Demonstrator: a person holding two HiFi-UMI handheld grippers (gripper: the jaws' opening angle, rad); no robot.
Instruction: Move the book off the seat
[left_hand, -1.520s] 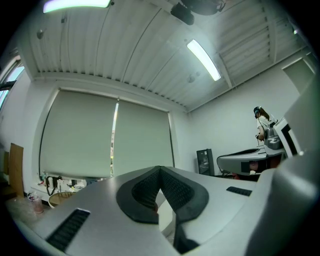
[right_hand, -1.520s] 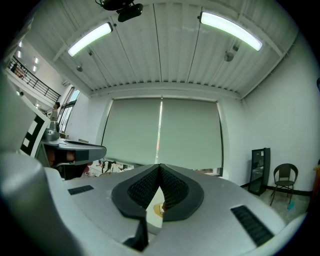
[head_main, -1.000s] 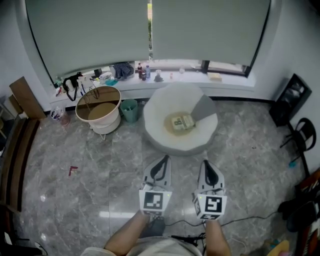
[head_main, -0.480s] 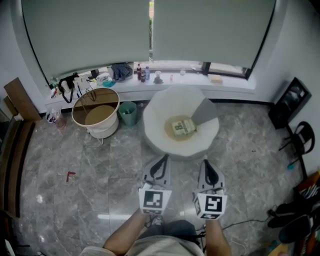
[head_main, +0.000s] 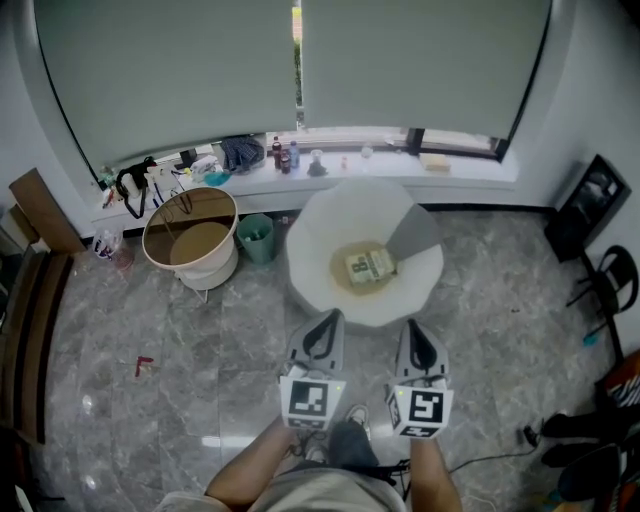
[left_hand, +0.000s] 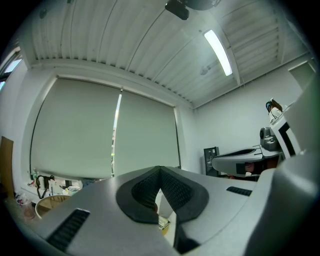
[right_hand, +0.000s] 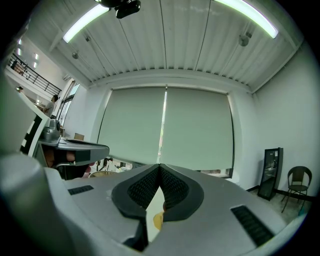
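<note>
A small pale book (head_main: 368, 266) lies on the yellowish cushion of a round white seat (head_main: 325, 245) in the middle of the head view. A grey cushion (head_main: 412, 235) leans against the seat's right side. My left gripper (head_main: 322, 331) and right gripper (head_main: 418, 337) are held side by side just in front of the seat, both shut and empty. In the left gripper view the jaws (left_hand: 159, 187) meet, and a corner of the book (left_hand: 163, 224) peeks below them. In the right gripper view the jaws (right_hand: 160, 184) are likewise closed, with the yellow cushion (right_hand: 157, 220) showing beneath.
A round wicker basket (head_main: 192, 232) and a small teal bin (head_main: 256, 236) stand left of the seat. The window sill (head_main: 300, 165) behind holds bottles and clutter. A dark frame (head_main: 593, 200) and a black chair (head_main: 607, 284) are at the right. Cables (head_main: 490, 460) trail on the marble floor.
The view has shifted slightly closer to the seat, which now sits a little lower and nearer to the grippers. Both grippers stay shut and level.
</note>
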